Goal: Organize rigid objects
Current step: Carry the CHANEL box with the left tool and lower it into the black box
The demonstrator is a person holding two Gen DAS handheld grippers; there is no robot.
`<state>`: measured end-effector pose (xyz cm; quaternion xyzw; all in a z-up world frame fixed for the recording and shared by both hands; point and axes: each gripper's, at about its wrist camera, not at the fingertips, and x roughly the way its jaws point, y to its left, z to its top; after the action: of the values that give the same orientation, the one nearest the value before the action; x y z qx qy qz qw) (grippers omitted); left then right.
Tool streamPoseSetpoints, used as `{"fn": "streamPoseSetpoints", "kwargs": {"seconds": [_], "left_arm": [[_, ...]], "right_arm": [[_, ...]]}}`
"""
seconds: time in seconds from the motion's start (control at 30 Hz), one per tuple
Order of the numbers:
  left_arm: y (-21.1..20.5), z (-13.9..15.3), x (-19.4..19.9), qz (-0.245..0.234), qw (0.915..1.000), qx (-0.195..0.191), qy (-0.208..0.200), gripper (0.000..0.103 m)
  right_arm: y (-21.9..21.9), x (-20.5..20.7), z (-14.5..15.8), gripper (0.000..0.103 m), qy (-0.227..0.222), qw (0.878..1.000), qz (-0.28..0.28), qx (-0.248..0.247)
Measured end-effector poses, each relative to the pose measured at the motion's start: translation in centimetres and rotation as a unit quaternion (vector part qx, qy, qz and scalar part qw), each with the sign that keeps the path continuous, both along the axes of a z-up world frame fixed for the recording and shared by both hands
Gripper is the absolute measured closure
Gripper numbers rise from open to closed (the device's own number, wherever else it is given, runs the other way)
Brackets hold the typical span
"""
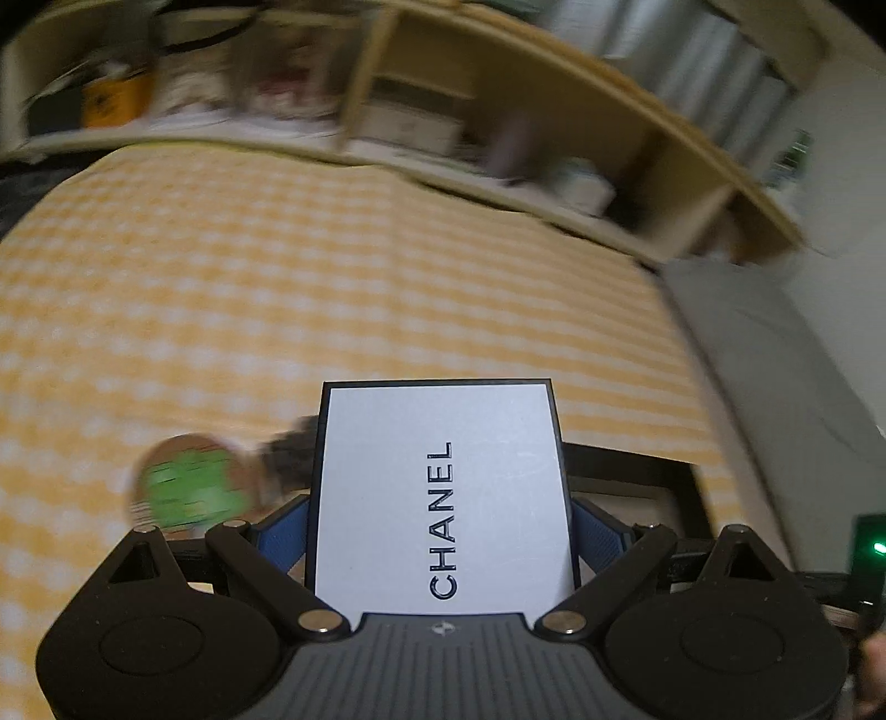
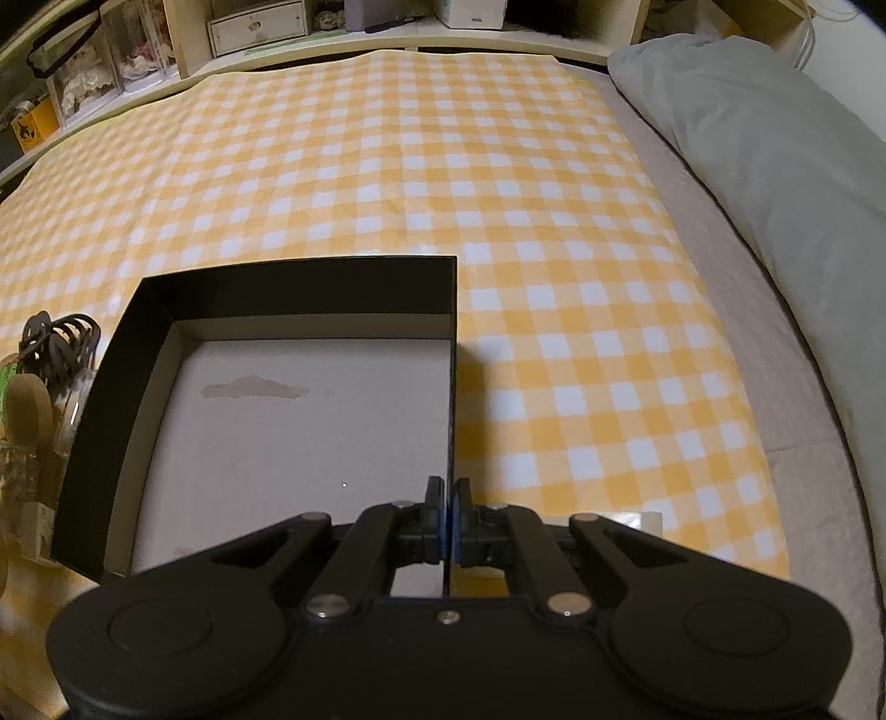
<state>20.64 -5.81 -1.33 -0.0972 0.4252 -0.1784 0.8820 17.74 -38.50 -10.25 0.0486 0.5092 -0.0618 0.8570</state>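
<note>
My left gripper (image 1: 440,531) is shut on a white Chanel box (image 1: 443,498) with black edges, held above the yellow checked cloth (image 1: 277,310). Its blue pads (image 1: 288,531) press the box's two sides. My right gripper (image 2: 447,498) is shut on the right wall of an open black box (image 2: 288,387) with a pale bare floor, which rests on the cloth (image 2: 554,277). A corner of that black box shows in the left wrist view (image 1: 637,471) behind the Chanel box.
A round green-topped item (image 1: 191,487) and a dark clip (image 1: 288,454) lie left of the Chanel box. A black hair claw (image 2: 55,338) and small items (image 2: 27,421) sit left of the black box. Shelves (image 2: 249,27) stand behind; a grey pillow (image 2: 775,166) lies right.
</note>
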Motion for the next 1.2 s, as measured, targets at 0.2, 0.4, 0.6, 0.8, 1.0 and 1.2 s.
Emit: {"fn": "streamPoseSetpoints", "kwargs": {"seconds": [0.2,0.4,0.6,0.8,1.0,1.2], "left_arm": [[-7.0,-0.3,-0.1,-0.042,0.9989,-0.016,-0.01,0.008],[-13.1,-2.0,1.0,-0.059,0.998,-0.02,0.007,0.008],[-17.2,-4.5,2.3,-0.072,0.9969,-0.001,0.031,0.008],[-19.4,-7.3,3.2,-0.062,0.9961,0.003,0.062,0.008],[-20.8,-9.1,3.8,-0.045,0.9969,0.004,0.065,0.008],[-20.8,-10.1,4.1,-0.029,0.9933,-0.063,0.092,0.004]], "right_arm": [[-0.5,-0.3,0.2,0.098,-0.008,1.0,0.003,0.021],[-1.8,-1.1,1.0,0.094,-0.021,0.998,-0.006,0.055],[-2.8,-3.0,0.7,0.084,0.009,0.998,0.001,0.065],[-4.0,-4.0,0.6,0.096,0.01,0.995,-0.009,0.097],[-3.9,-4.7,1.0,0.097,0.003,0.997,-0.003,0.081],[-2.4,-3.3,1.0,0.098,0.002,0.997,0.001,0.072]]}}
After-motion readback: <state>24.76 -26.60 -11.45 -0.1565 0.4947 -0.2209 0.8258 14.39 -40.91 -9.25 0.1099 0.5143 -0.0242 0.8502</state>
